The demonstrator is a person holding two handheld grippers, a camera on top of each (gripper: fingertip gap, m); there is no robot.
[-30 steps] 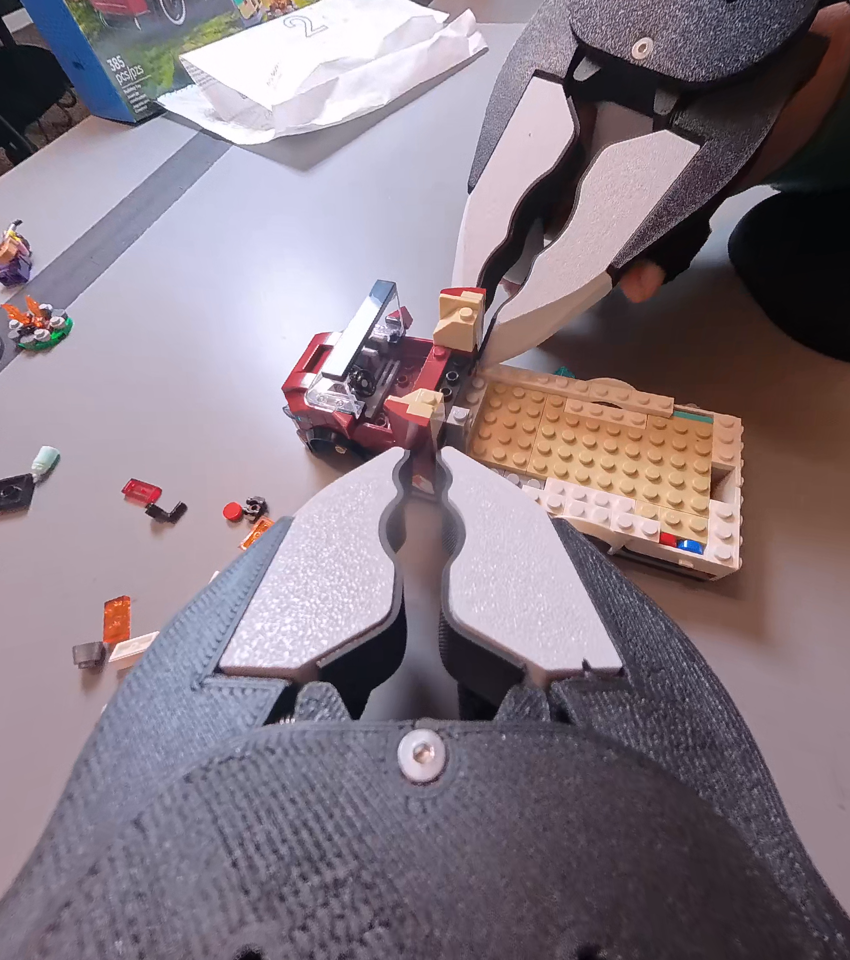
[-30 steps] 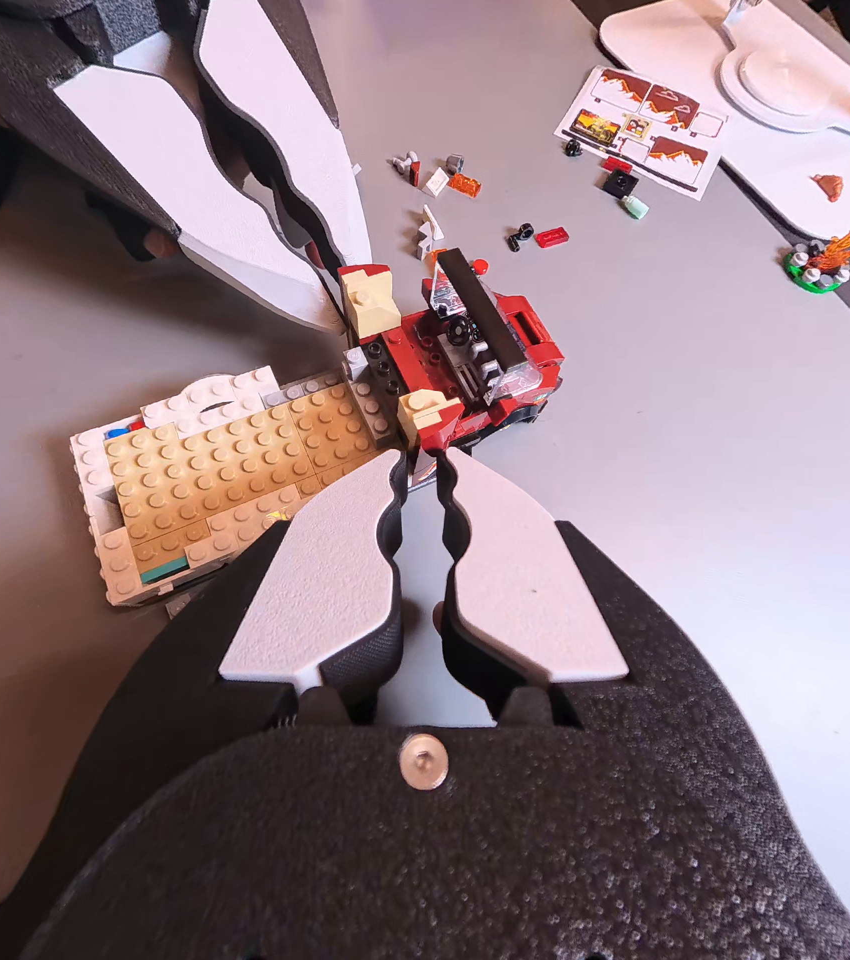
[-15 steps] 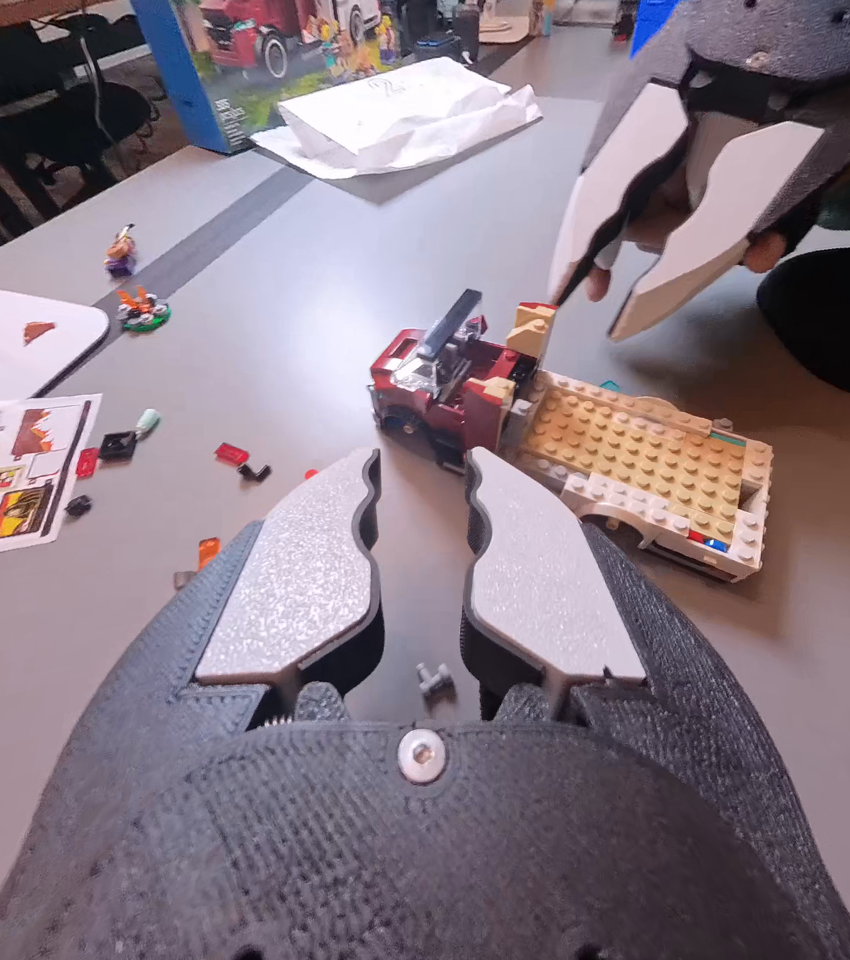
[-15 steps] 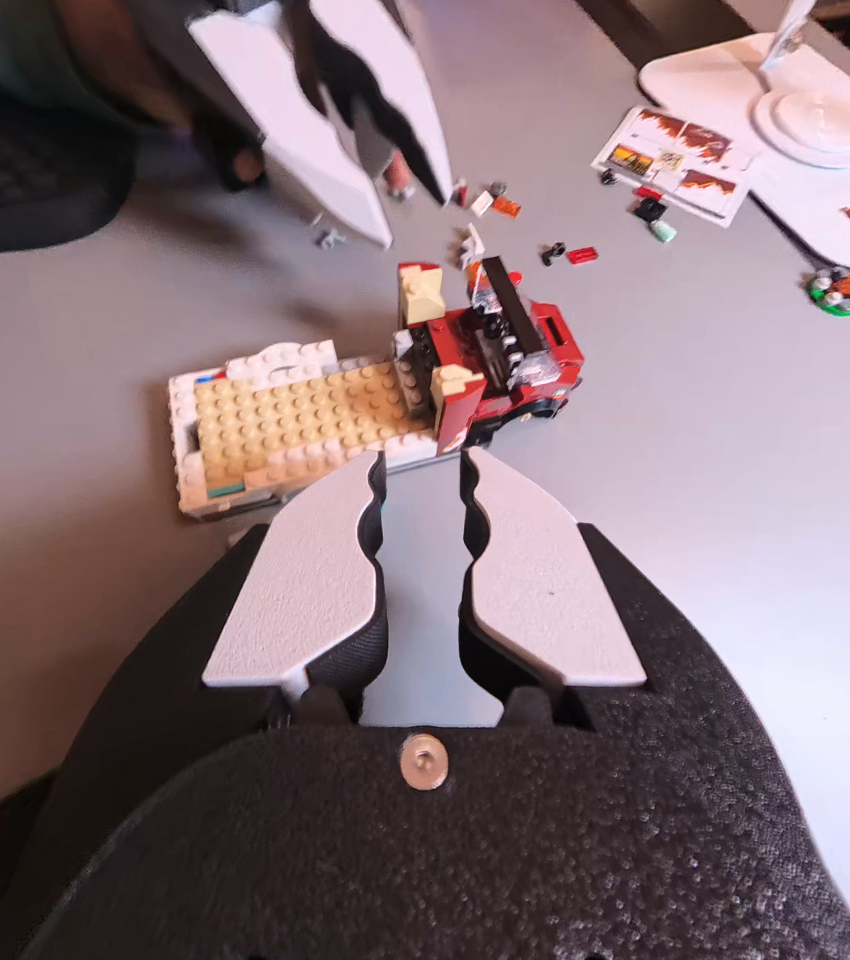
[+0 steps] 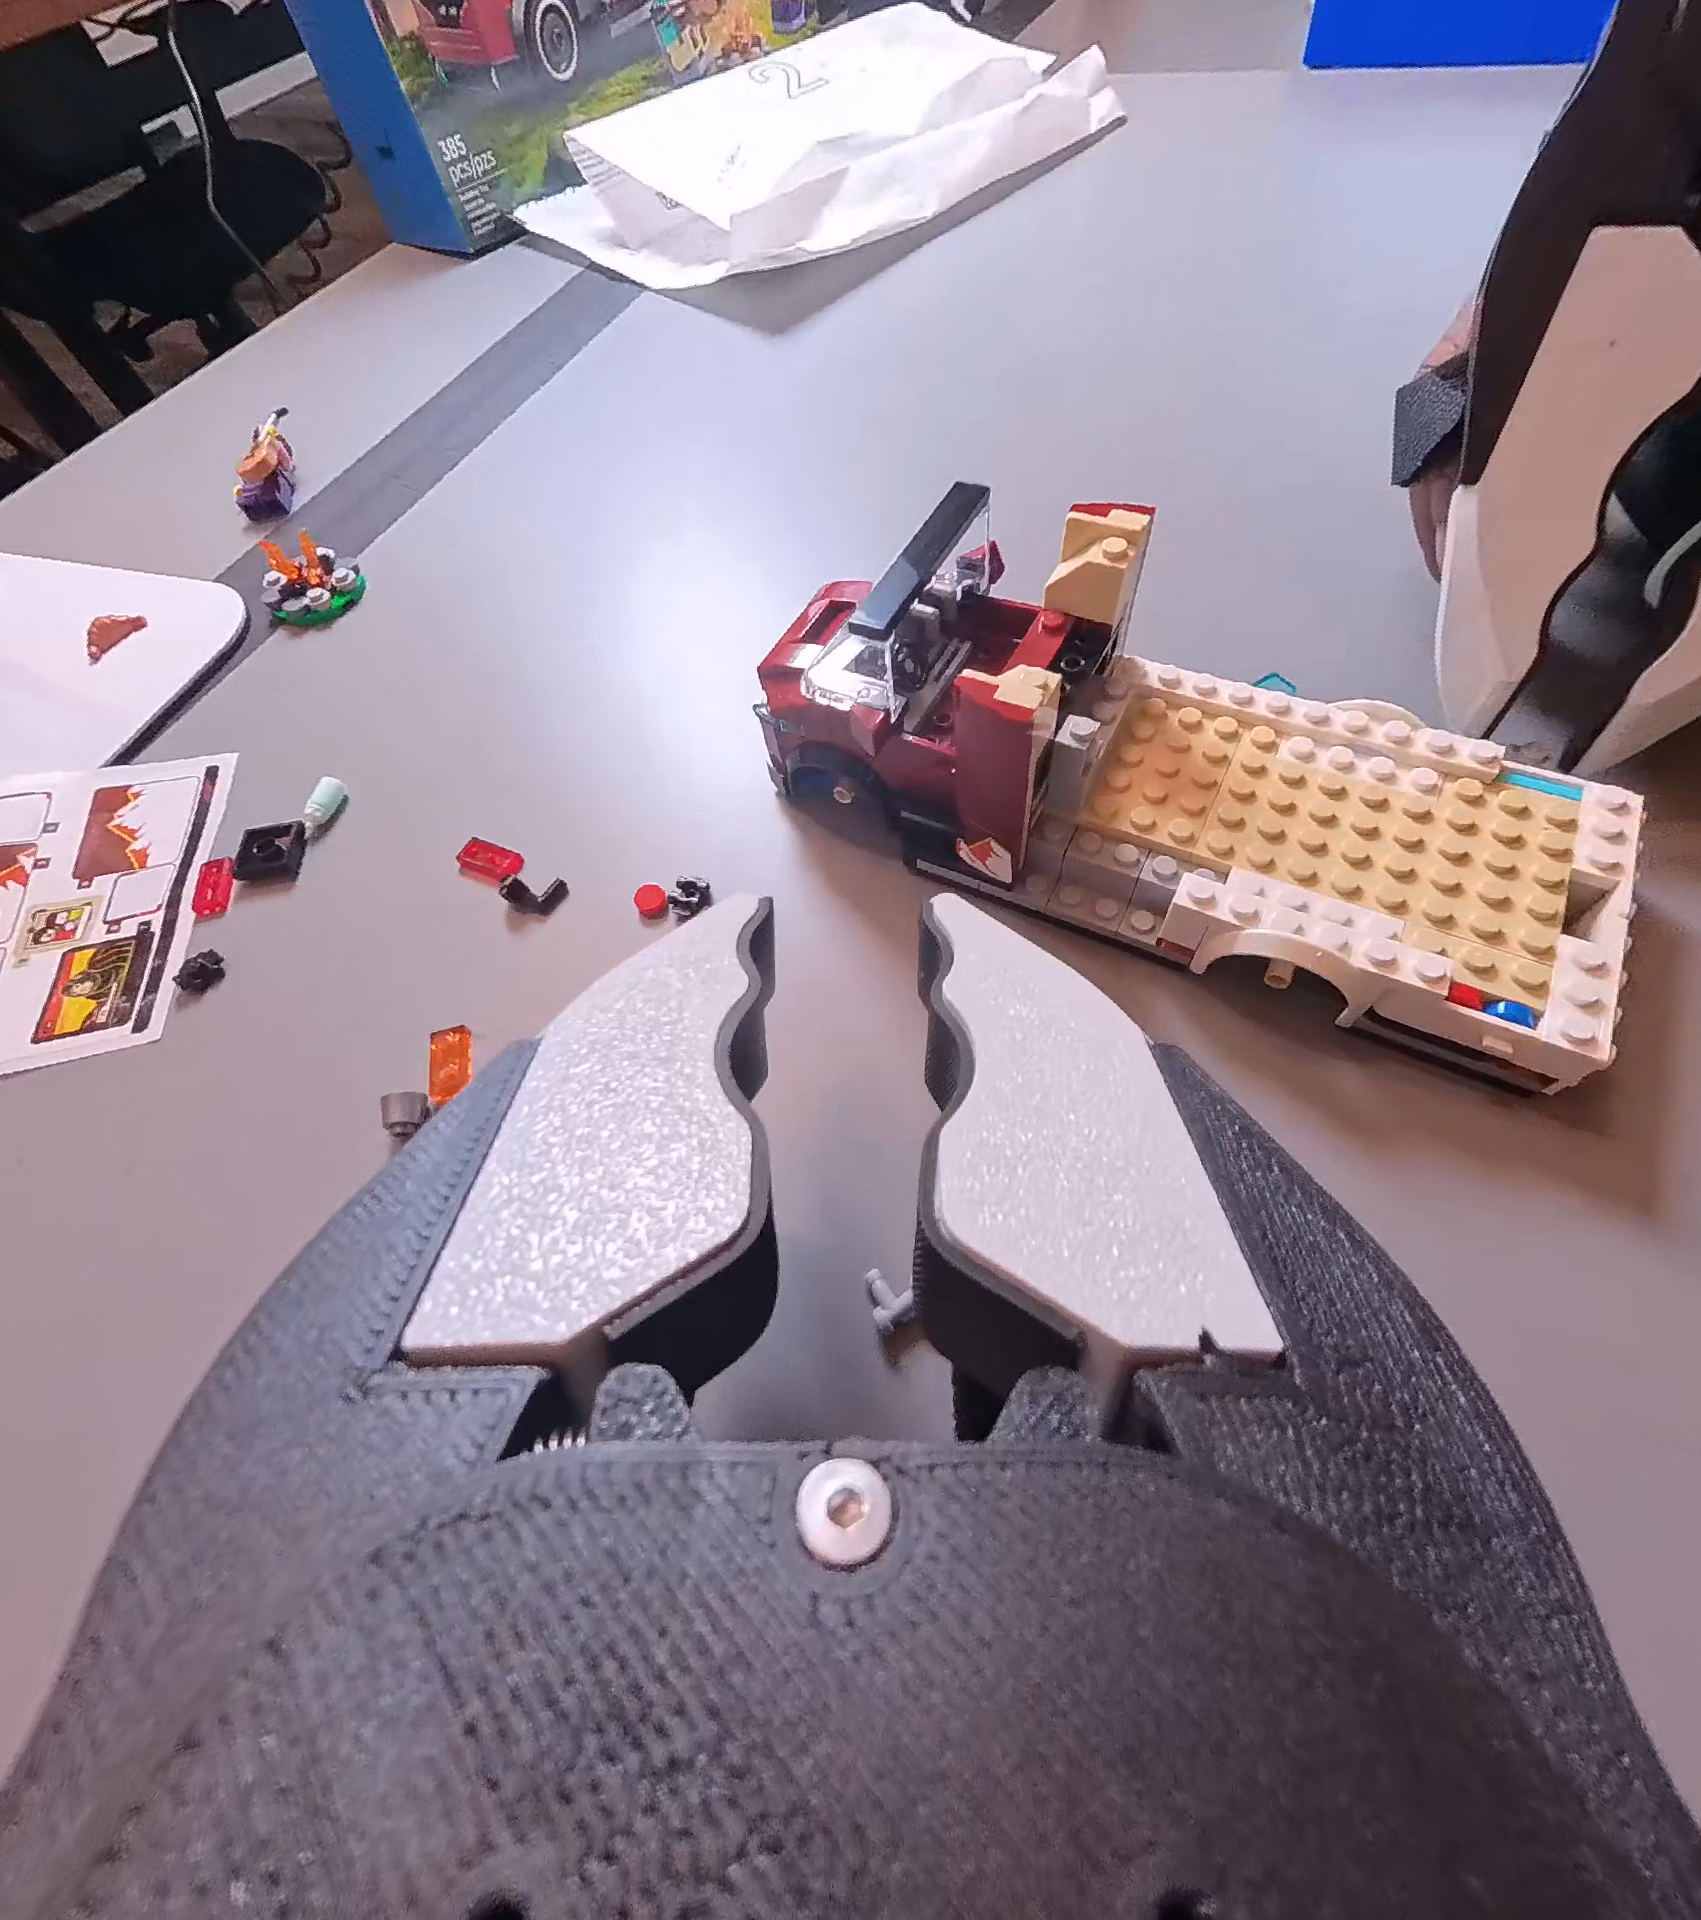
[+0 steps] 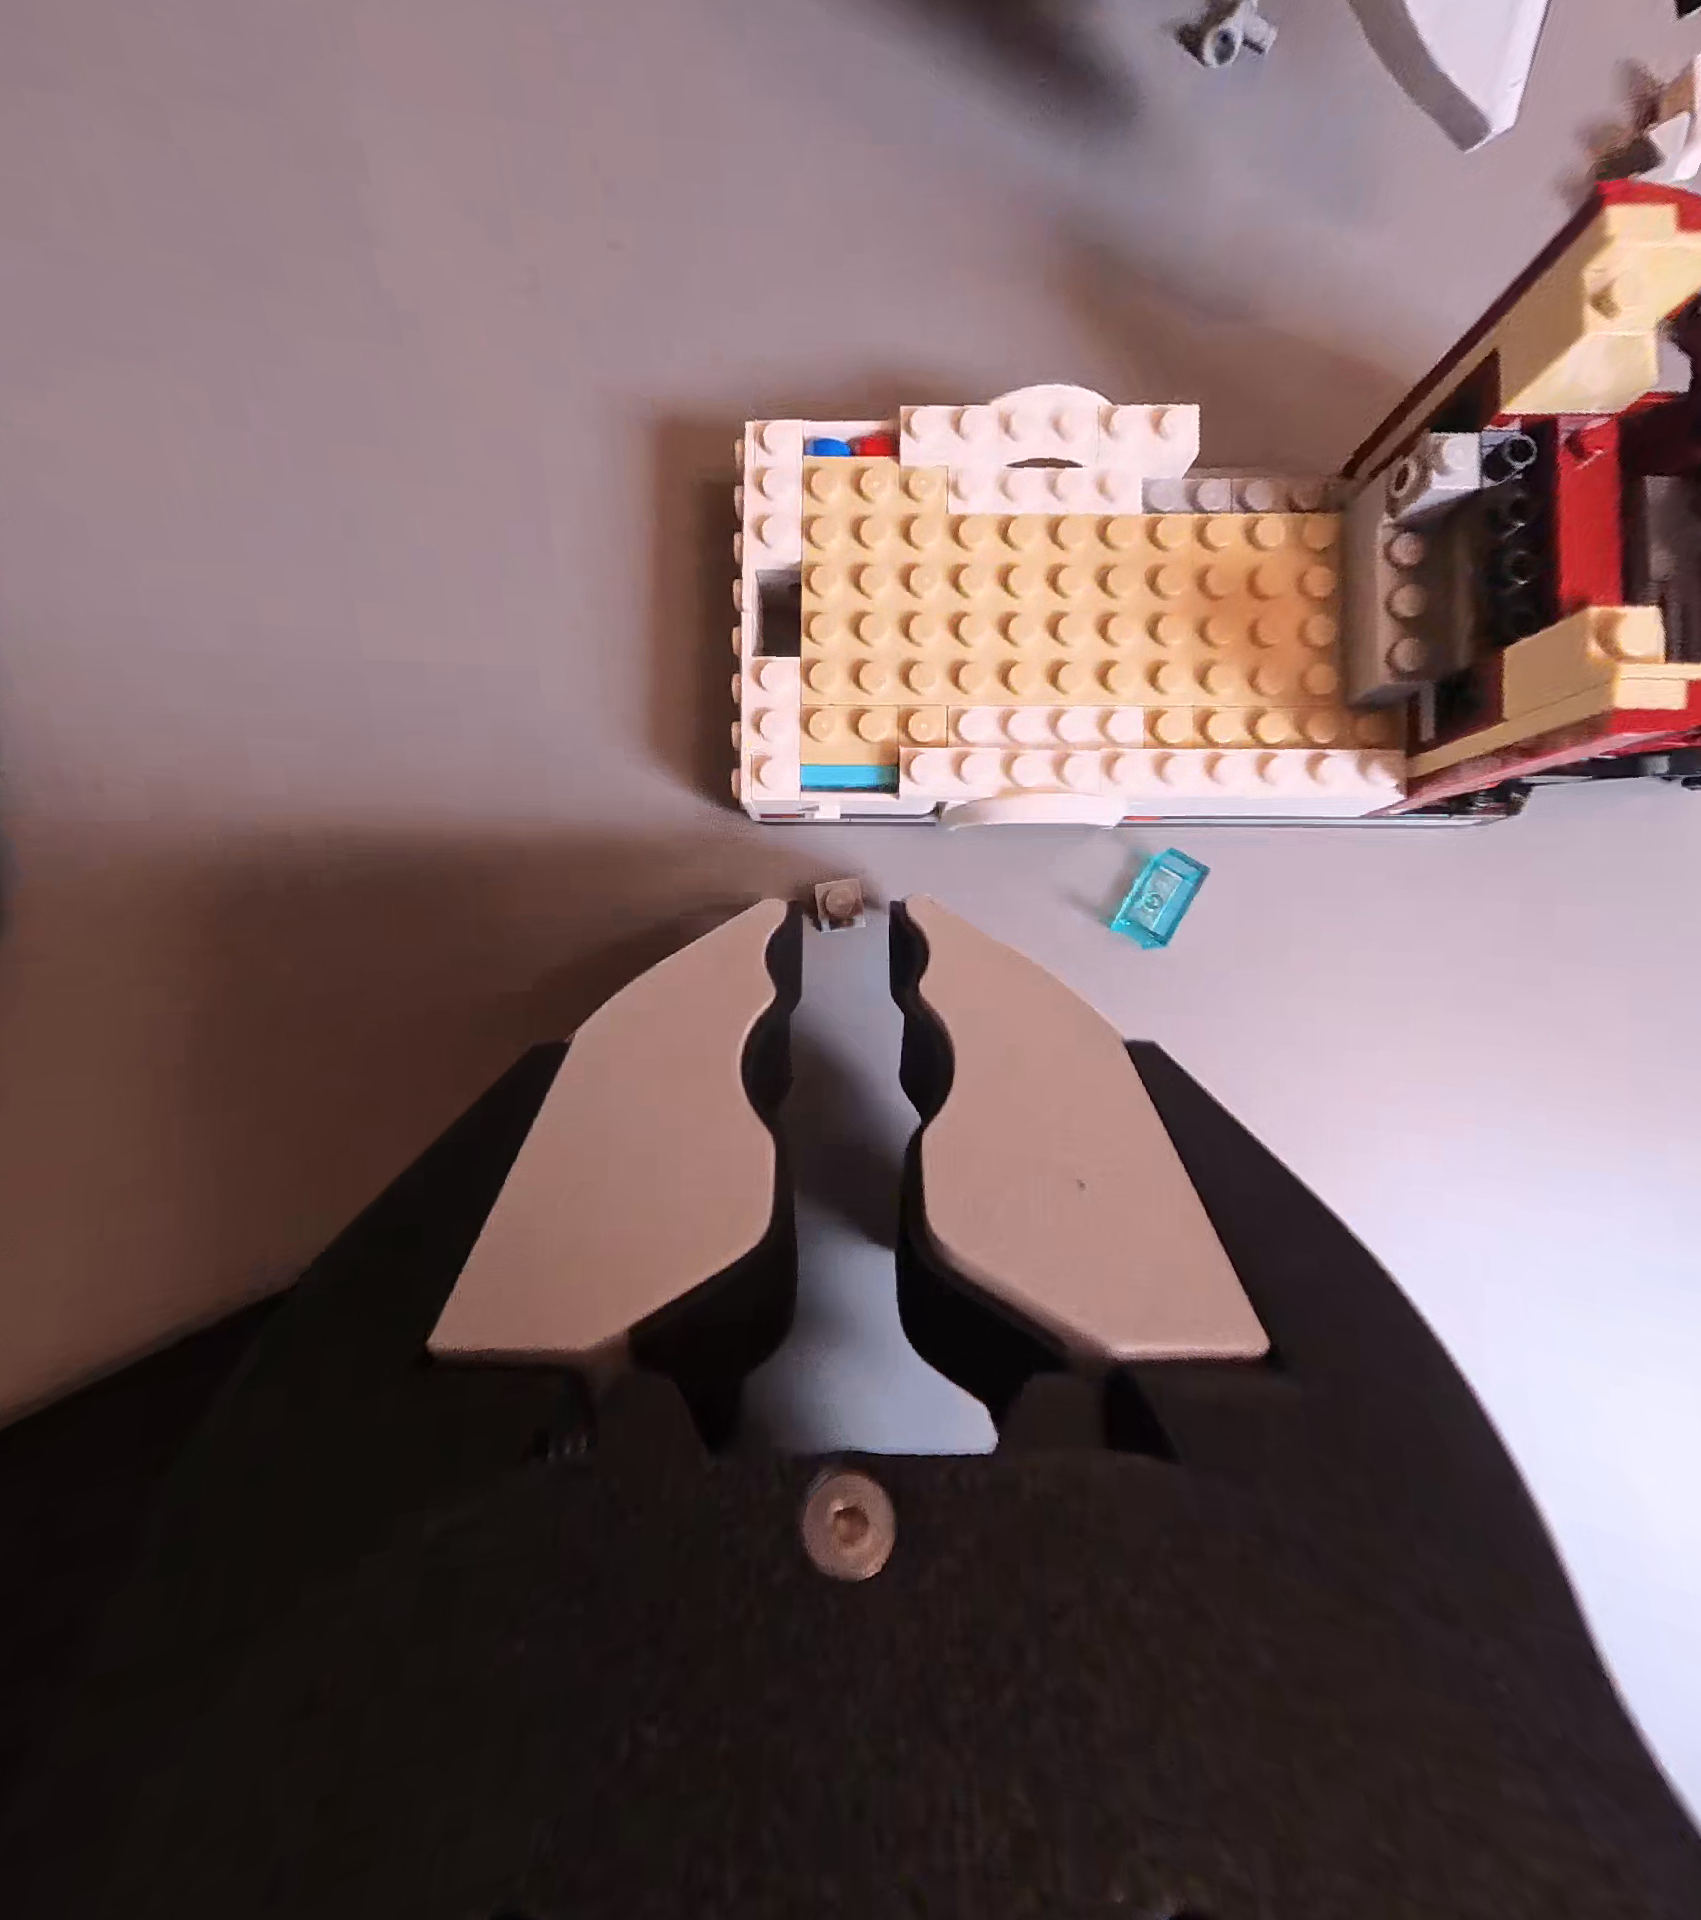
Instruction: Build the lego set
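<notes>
Backed the left gripper [image 5: 846, 909] off the lego truck [image 5: 1189, 810] since a second earlier, and swung the right gripper [image 6: 843, 909] from the cab round to the long side of the bed. Found the grey table [image 5: 929, 364] carrying everything. Noted a blue box [image 5: 430, 125] at the far edge, with a crumpled white paper bag [image 5: 825, 135] lying against it. Saw the truck standing mid-table: dark red cab joined to a tan studded bed edged in white.

Held both claws clear of it. The left fingers were spread and empty, near the cab end. The right fingers were likewise parted, close beside the bed's white edge.

Spotted a sticker sheet [image 5: 25, 914] at left, next to a white tray [image 5: 98, 644]. Beyond those, made out a small campfire build [image 5: 314, 582] and a purple minifigure [image 5: 264, 478], well apart from the truck. Picked out loose bits near the left gripper: a red tile [image 5: 490, 857], an orange tile [image 5: 449, 1060] and a small grey piece [image 5: 885, 1304] on the table between the left fingers.

From the right wrist view, saw a clear blue tile [image 6: 1155, 899] beside the bed. Also saw a tiny grey one-stud plate [image 6: 838, 904] lying between the right fingertips, apparently untouched.
</notes>
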